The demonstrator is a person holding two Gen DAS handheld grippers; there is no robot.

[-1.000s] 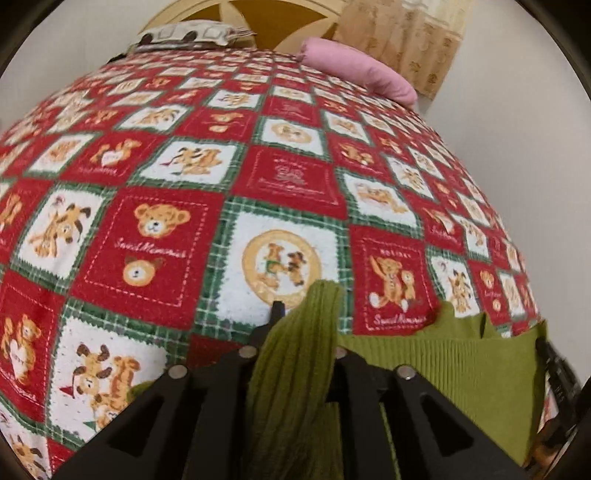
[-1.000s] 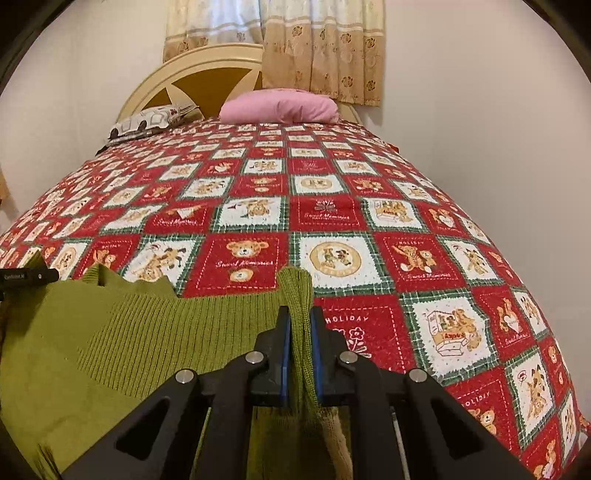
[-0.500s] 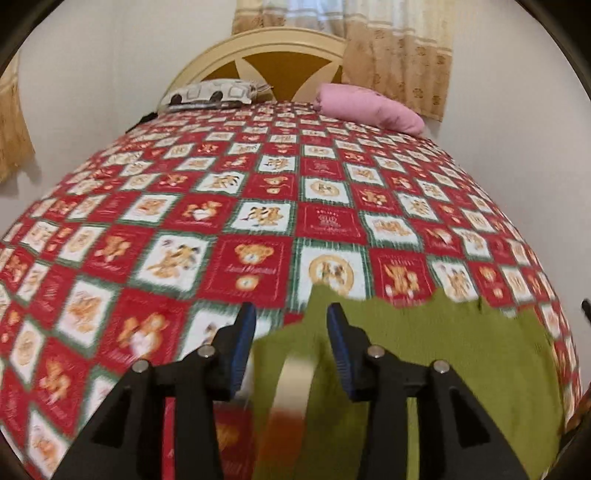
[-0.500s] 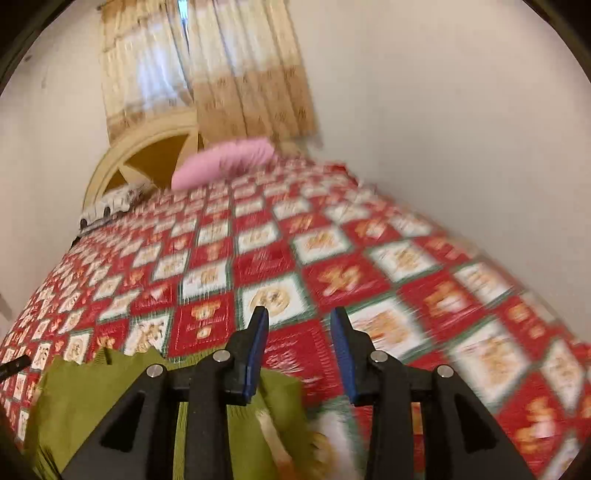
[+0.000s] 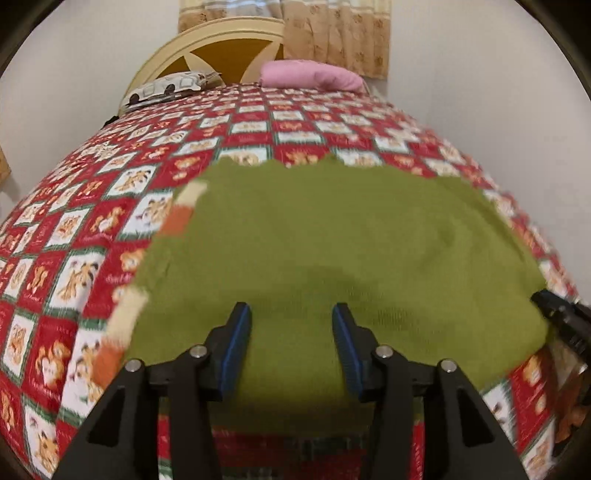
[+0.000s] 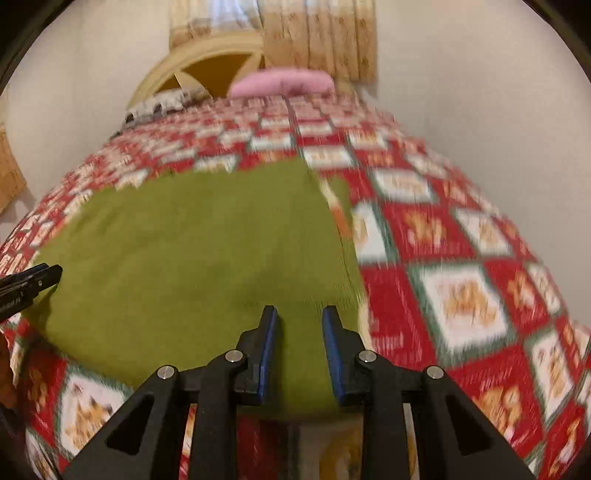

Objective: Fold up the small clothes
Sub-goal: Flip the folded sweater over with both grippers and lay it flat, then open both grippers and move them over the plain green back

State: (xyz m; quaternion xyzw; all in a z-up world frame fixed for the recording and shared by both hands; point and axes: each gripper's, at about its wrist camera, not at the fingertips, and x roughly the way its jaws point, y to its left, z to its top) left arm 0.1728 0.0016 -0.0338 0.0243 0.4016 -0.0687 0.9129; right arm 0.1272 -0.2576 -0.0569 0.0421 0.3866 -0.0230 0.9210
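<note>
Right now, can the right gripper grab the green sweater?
Probably yes. The right gripper is open with nothing between its jaws, which have just been closing, and the green sweater lies flat on the quilt right below, uncovered.

A bed covered by a red, white and green patchwork quilt [image 5: 207, 155] printed with teddy bears and dogs fills both views. At its far end stands a cream arched headboard [image 5: 221, 40] with brown-orange inset panels. A plump pink pillow [image 5: 310, 75] lies against it on the right, and a white pillow with a dark cartoon print [image 5: 166, 88] lies on the left. Beige patterned curtains [image 5: 332, 33] hang behind the headboard against a plain off-white wall [image 5: 480, 92].
</note>
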